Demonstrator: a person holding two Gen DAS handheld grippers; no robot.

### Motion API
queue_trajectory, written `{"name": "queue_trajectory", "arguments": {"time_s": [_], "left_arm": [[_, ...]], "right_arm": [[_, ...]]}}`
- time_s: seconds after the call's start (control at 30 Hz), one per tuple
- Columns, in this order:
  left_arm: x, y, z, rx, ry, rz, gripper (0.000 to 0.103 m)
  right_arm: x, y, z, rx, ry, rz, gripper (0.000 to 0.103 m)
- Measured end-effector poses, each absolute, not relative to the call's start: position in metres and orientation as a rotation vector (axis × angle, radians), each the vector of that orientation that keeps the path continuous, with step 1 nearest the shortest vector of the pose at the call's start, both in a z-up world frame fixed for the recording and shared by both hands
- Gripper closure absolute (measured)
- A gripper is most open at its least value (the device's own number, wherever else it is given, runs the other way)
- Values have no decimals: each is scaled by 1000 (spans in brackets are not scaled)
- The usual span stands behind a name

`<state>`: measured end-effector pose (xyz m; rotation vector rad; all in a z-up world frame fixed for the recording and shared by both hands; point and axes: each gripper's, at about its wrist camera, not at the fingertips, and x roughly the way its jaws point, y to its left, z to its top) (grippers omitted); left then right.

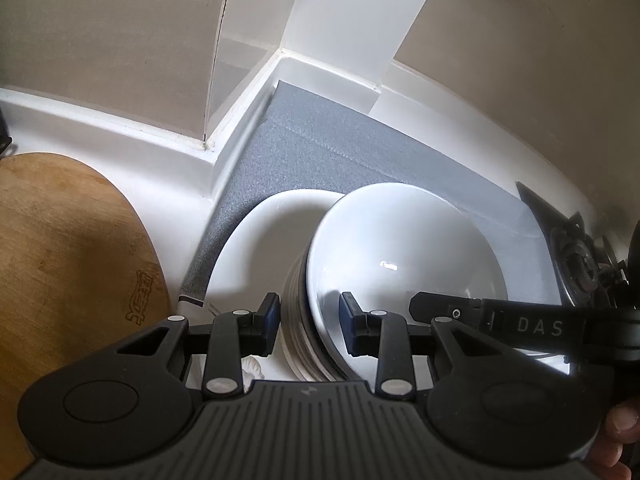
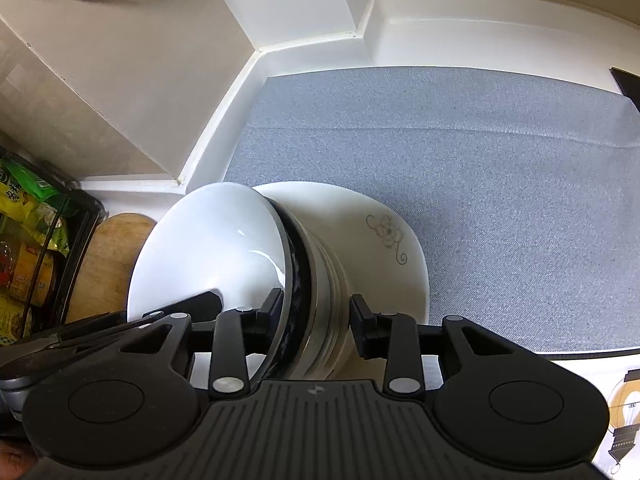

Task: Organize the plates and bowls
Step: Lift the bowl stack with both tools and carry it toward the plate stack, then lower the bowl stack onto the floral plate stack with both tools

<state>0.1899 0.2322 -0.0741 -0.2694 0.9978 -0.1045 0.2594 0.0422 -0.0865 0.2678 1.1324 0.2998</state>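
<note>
**Stack of bowls straddled at its rim by two grippers**

A stack of white bowls point(image 1: 400, 256) was seen resting on a white plate point(image 1: 248, 248), which was laid on a grey mat point(image 2: 500, 184) near the corner of a white counter point(image 1: 168, 168). A grey floral motif was printed on the plate's rim, as shown in the right wrist view. The topmost bowl was edged by a dark band — beneath it, several nested rims were visible.

The left gripper point(image 1: 309, 322) was positioned over the near left edge of the stack, its jaws held moderately wide; one blue-padded finger was placed outside the wall and the other inside the top bowl. Contact with the bowl could not be confirmed.

The right gripper point(image 2: 316, 322) was positioned at the opposite edge, jaws likewise apart, with the stack's rims lying between the fingers. Each gripper's finger was visible in the other's view, reaching into the top bowl.

A round wooden cutting board point(image 1: 68, 256) was lying on the counter to the left of the mat, and a gas burner point(image 1: 580, 268) was seen to its right. A black wire rack point(image 2: 48, 248) of packaged goods was visible beyond the board.
</note>
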Motion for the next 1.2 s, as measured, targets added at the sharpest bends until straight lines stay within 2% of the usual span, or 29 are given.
{"name": "queue_trajectory", "arguments": {"time_s": [0.27,0.37,0.5,0.63,0.73,0.77,0.8,0.83,0.87,0.9,1.07,1.2], "left_arm": [[188,236,-75,-295,982,-121,66],[185,237,-68,-298,944,-142,58],[174,243,-54,-298,873,-168,35],[160,268,-46,-435,823,-192,34],[142,287,-37,-495,721,-172,34],[137,292,-36,-510,693,-166,35],[133,297,-37,-524,679,-160,44],[130,301,-39,-534,675,-152,55],[129,305,-42,-548,679,-142,77],[128,309,-46,-561,689,-134,87],[127,320,-70,-573,748,-52,87],[120,328,-90,-596,802,-16,86]], "right_arm": [[256,39,-87,253,1132,297,66],[255,38,-88,262,1130,297,66],[252,35,-85,266,1120,299,66],[249,31,-77,266,1108,288,66],[246,24,-67,275,1072,281,66],[245,21,-64,277,1060,276,65],[243,17,-61,288,1050,276,65],[241,11,-58,306,1039,279,65],[240,7,-55,319,1025,278,65],[237,3,-51,330,1007,279,65],[226,-21,-43,391,924,255,65],[229,-33,-65,431,965,183,65]]}}
